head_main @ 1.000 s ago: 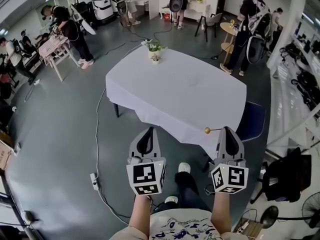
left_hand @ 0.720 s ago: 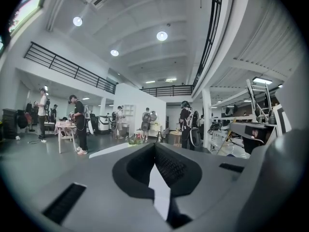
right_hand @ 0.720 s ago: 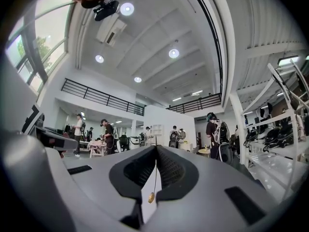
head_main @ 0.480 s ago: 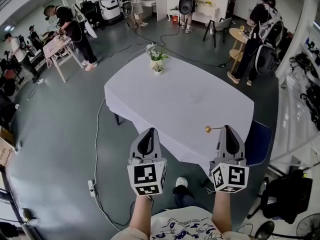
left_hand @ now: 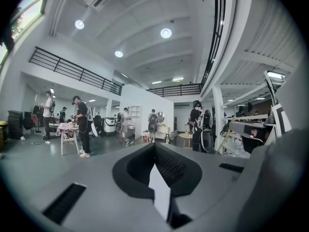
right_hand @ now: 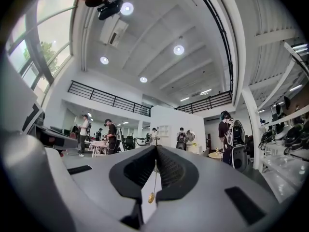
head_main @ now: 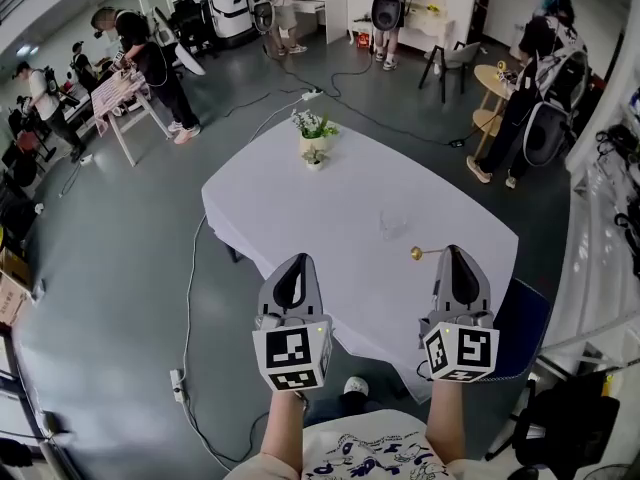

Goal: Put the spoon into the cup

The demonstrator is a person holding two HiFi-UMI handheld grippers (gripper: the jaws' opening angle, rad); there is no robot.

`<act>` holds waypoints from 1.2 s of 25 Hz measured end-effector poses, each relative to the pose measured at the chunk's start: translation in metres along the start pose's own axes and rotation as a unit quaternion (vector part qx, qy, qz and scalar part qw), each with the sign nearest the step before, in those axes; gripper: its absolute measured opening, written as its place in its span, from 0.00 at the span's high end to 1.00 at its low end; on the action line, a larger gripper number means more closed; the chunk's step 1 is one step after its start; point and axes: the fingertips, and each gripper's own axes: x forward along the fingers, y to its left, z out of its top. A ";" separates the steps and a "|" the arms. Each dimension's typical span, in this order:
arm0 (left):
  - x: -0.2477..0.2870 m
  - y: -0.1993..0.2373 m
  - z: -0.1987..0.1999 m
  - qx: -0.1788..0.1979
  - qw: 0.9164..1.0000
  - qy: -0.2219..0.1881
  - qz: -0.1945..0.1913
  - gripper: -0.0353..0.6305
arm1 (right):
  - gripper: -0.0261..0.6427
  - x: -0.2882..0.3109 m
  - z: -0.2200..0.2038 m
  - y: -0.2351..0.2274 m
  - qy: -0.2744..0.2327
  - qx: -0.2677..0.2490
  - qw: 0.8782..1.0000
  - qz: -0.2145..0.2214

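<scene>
Now the white table (head_main: 290, 198) has drawn nearer: the right gripper (head_main: 455, 256), clamped on the gold spoon (head_main: 418, 254), reaches its front edge, the clear cup (head_main: 392, 226) mid-table seemingly almost reachable; the left gripper (head_main: 293, 266) rides closed, empty.

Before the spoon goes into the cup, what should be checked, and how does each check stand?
1. Thin gold spoon clamped in right gripper: ok.
2. Clear glass cup on white-clothed table: ok.
3. Spoon above cup: not ok, it hangs on the person's side of it.
4. Left gripper empty, jaws together: ok.
5. Cup upright: cannot tell, too faint.
</scene>
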 end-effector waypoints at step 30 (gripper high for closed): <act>0.224 0.031 -0.023 -0.008 0.997 0.061 -0.038 0.93 | 0.93 0.200 -0.082 -0.035 0.063 0.019 0.998 -0.010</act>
